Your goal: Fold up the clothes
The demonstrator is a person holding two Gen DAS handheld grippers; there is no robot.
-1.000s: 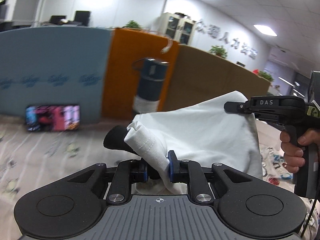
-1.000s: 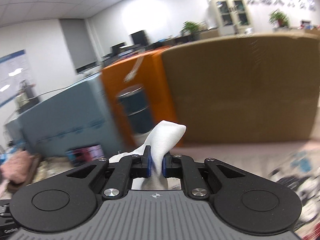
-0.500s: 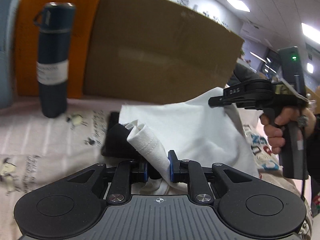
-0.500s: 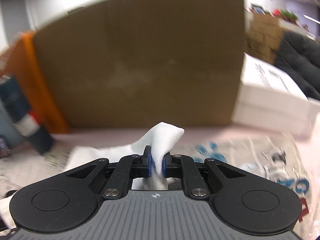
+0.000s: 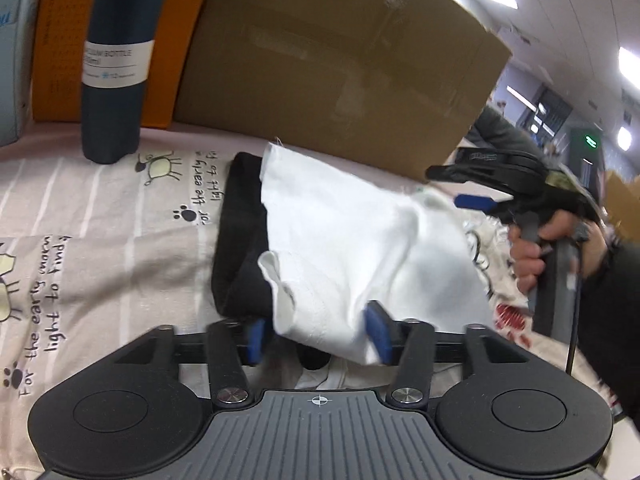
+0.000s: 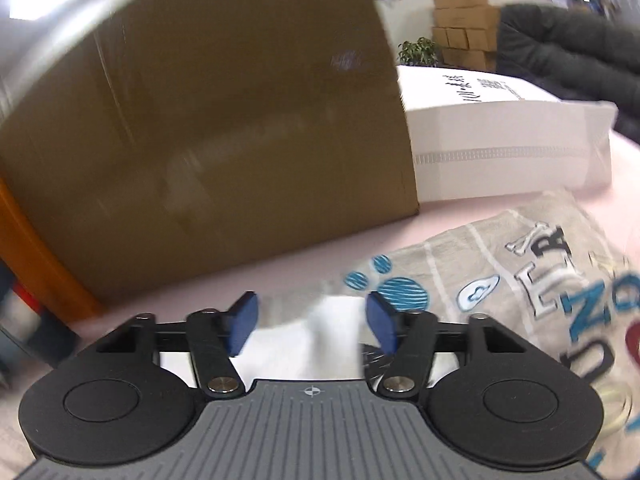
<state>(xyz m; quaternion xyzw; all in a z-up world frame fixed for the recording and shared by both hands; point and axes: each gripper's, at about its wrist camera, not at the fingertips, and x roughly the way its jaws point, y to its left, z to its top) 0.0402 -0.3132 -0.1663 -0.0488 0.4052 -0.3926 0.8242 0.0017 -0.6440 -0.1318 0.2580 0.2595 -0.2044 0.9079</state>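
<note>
Left wrist: left gripper (image 5: pixel 318 334) angled down, fingers apart

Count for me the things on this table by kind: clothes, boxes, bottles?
Clothes: 2, white garment over black garment.
Boxes: 3, brown cardboard box, orange box, white box.
Bottles: 1, dark blue bottle.
Total: 6

Each camera rides low behind its own claw, tilted down and close over the patterned cloth (image 5: pixel 100 240). Both face the brown cardboard box (image 5: pixel 340 60), and share the white garment (image 5: pixel 352 240), though it is blurred in the right view.
</note>
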